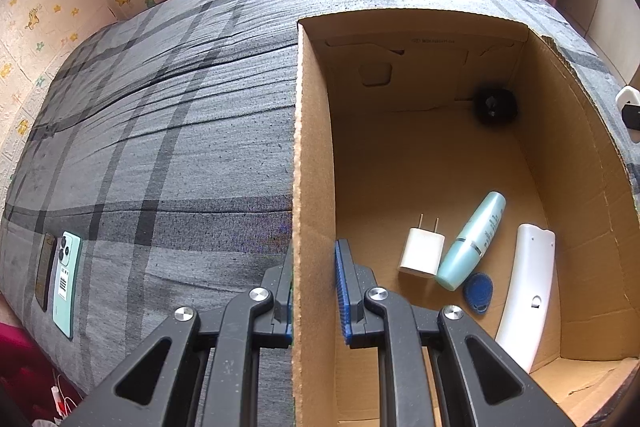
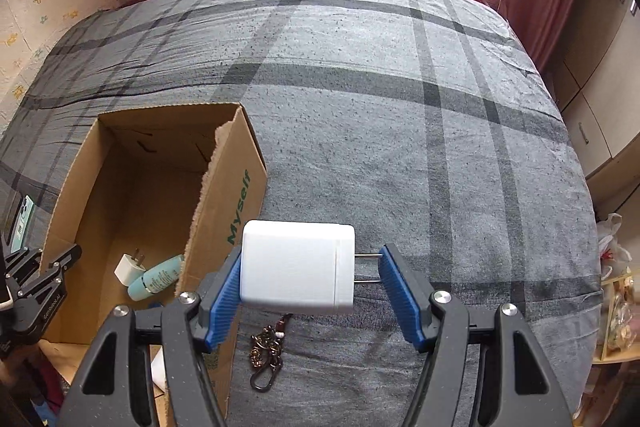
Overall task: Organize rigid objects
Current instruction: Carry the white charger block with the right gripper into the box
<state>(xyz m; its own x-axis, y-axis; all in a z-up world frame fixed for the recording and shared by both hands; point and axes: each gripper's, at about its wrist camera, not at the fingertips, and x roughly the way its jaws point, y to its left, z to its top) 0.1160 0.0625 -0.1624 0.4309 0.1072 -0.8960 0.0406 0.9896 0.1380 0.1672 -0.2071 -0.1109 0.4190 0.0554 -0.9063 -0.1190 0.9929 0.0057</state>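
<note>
Gripping a smooth white charger (image 2: 298,267), prongs sideways, right gripper (image 2: 310,291).

The left gripper (image 1: 314,291) points steeply down, its jaws nearly closed on a cardboard wall (image 1: 298,187). The right gripper (image 2: 310,291) also tilts down, clamping a white charger (image 2: 298,267) between its pads.

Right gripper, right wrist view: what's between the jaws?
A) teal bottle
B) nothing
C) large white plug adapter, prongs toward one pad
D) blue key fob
C: the right gripper is clamped on a large white plug adapter, whose two metal prongs point at the right-hand pad, above the bedspread beside the cardboard box; the teal bottle lies inside the box.
</note>
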